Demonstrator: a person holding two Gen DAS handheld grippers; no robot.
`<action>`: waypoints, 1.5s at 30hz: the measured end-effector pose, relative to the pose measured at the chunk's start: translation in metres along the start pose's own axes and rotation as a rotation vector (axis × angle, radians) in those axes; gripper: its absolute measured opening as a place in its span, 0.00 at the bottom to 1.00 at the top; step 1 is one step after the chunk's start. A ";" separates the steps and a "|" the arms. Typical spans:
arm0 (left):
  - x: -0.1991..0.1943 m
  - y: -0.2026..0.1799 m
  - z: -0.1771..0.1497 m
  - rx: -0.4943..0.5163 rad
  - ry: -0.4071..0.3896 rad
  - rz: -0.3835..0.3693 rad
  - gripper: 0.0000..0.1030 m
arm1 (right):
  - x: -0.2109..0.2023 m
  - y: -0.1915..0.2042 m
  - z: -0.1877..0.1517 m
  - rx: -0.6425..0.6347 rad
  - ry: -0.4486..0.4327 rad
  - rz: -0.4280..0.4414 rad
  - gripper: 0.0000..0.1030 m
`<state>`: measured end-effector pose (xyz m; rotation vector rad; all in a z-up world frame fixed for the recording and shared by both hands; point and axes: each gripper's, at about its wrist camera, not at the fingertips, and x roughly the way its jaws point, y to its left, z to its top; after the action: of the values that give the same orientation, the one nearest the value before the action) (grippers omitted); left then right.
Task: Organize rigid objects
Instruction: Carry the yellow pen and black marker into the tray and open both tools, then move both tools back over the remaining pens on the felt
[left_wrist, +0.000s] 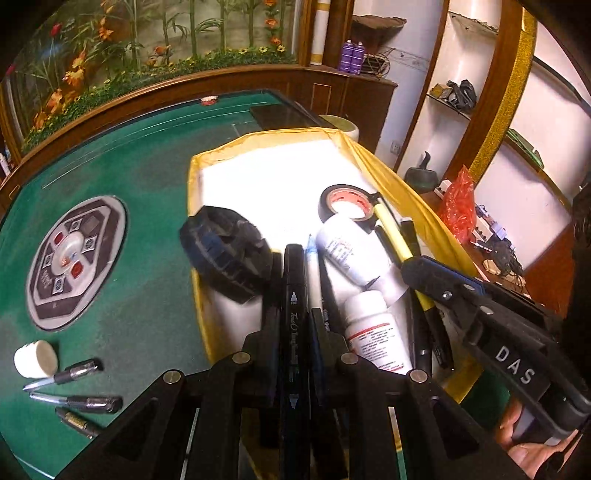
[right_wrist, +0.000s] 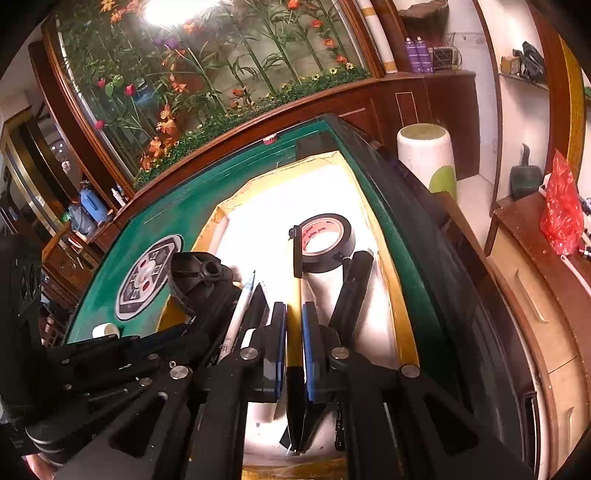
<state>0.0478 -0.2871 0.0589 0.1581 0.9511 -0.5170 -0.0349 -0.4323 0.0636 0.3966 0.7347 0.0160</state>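
My left gripper (left_wrist: 294, 295) is shut on a black marker (left_wrist: 294, 280) that lies lengthwise between its fingers, over the near end of a white tray with a yellow rim (left_wrist: 195, 173). In the tray lie a black tape roll (left_wrist: 347, 203), two white bottles (left_wrist: 347, 251), a black round part (left_wrist: 225, 254) and several pens. My right gripper (right_wrist: 293, 314) is shut on a yellow pen with black ends (right_wrist: 294, 295), above the same tray (right_wrist: 391, 280). The pen's far end touches the tape roll (right_wrist: 325, 240). In the left wrist view the right gripper (left_wrist: 410, 267) comes in from the right.
On the green felt table (left_wrist: 140, 177), left of the tray, lie a white cap (left_wrist: 36, 359) and three pens (left_wrist: 74, 371). A round control panel (left_wrist: 75, 258) sits in the table's middle. A white bin (right_wrist: 428, 155) stands beyond the table's right edge. A hand (left_wrist: 524, 446) holds the right gripper.
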 end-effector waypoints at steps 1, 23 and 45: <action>0.002 -0.001 0.000 0.002 0.004 -0.005 0.14 | 0.001 0.000 0.001 -0.002 0.001 -0.007 0.08; -0.029 0.012 -0.004 -0.038 -0.121 -0.068 0.63 | -0.025 0.011 0.002 -0.038 -0.051 -0.123 0.31; -0.128 0.238 -0.152 -0.483 -0.161 0.110 0.66 | 0.021 0.185 -0.060 -0.366 0.235 0.274 0.37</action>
<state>-0.0083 0.0181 0.0524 -0.2620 0.8785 -0.1849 -0.0363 -0.2370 0.0757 0.1429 0.8841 0.4554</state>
